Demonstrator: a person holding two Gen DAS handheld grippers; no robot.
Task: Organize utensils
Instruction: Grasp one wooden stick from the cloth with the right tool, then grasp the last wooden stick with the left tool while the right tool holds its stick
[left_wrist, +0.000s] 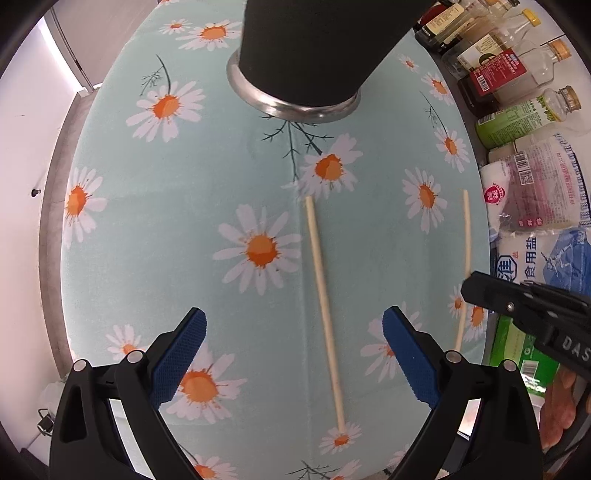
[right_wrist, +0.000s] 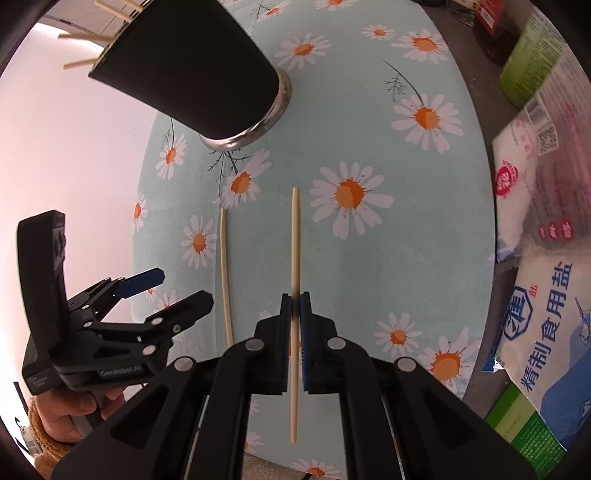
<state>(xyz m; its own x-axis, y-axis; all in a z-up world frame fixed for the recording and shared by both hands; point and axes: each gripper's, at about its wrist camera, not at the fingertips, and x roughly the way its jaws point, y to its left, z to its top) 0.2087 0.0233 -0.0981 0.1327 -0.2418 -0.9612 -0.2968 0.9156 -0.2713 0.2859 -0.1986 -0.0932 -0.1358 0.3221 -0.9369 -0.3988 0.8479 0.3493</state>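
A pale chopstick (left_wrist: 325, 306) lies lengthwise on the daisy-print cloth (left_wrist: 166, 229), between and ahead of my open left gripper (left_wrist: 293, 354). It also shows in the right wrist view (right_wrist: 224, 273). My right gripper (right_wrist: 294, 306) is shut on a second chopstick (right_wrist: 294, 236), which points forward over the cloth; this one shows at the right of the left wrist view (left_wrist: 466, 236). A black holder with a metal base (left_wrist: 303, 59) stands at the far end of the cloth. In the right wrist view the holder (right_wrist: 192, 70) has several chopstick ends sticking out of its top.
Sauce bottles (left_wrist: 491, 70) and a green can (left_wrist: 517, 122) stand along the right edge. Bags of salt (right_wrist: 546, 325) and other packets (right_wrist: 532, 155) lie to the right of the cloth. The left gripper (right_wrist: 155, 295) shows at the left of the right wrist view.
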